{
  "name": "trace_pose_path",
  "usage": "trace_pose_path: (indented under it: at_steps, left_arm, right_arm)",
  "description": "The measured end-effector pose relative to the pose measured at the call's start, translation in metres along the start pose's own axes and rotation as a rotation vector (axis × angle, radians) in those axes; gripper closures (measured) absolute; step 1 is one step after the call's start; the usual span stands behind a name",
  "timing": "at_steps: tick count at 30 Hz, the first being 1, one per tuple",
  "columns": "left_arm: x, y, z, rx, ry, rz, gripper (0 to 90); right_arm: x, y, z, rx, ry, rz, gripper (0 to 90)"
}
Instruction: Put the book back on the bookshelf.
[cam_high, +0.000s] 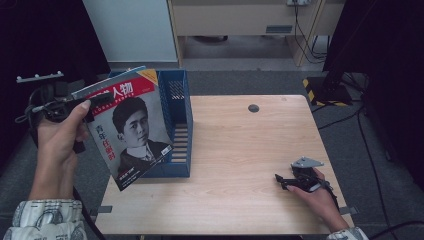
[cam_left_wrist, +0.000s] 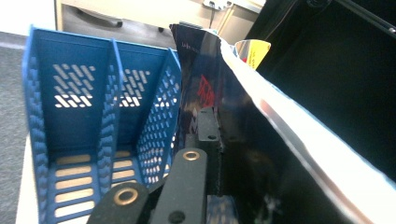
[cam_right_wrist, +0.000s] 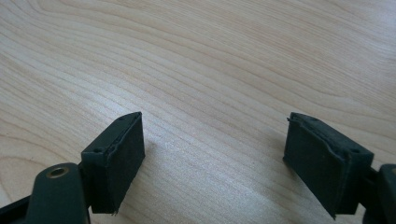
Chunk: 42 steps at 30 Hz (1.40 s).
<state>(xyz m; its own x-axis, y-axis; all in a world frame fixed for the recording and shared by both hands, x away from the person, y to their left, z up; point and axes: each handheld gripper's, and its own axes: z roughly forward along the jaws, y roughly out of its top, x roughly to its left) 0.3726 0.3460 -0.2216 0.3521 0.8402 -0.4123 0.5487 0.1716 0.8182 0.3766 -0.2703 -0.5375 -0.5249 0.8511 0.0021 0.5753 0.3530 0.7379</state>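
Left gripper (cam_high: 75, 107) clamped on a tilted magazine (cam_high: 132, 130) held above the table's left edge, beside a blue file rack (cam_high: 180, 125), right gripper (cam_high: 290, 181) with jaws wide and empty, resting on the pale wood table (cam_high: 240, 150), grey carpet floor (cam_high: 350, 150), dark curtains (cam_high: 45, 40)

An office or lab room set up for recording

A light wooden table (cam_high: 240, 165) stands on grey carpet (cam_high: 345, 135); a blue file rack (cam_high: 181, 125) sits at its left, pale cabinets (cam_high: 240, 20) line the far wall, and cables (cam_high: 307, 40) trail beside black curtains (cam_high: 390, 60) on the right.

surface: wooden table (cam_high: 240, 150) | on it: blue file rack (cam_high: 181, 125), left edge | right gripper (cam_high: 281, 180) resting
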Motion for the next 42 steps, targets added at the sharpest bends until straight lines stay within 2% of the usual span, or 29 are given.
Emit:
trace_pose_path:
  at_steps: [13,30,37,42]
  left_arm:
    - [0.023,0.005,-0.018,-0.022,0.046,-0.007,86.3]
    - [0.053,0.004,-0.027,-0.029,0.095,-0.003,86.3]
    - [0.063,0.004,-0.032,-0.038,0.115,-0.013,86.3]
    - [0.070,0.006,-0.032,-0.043,0.146,-0.010,86.3]
  right_arm:
    - [0.000,0.000,0.000,-0.001,-0.002,0.000,20.5]
    - [0.001,0.000,0.000,-0.001,-0.007,0.007,20.4]
    - [0.001,0.000,0.000,-0.001,-0.007,0.006,20.5]
    - [0.001,0.000,0.000,-0.002,-0.007,0.006,20.5]
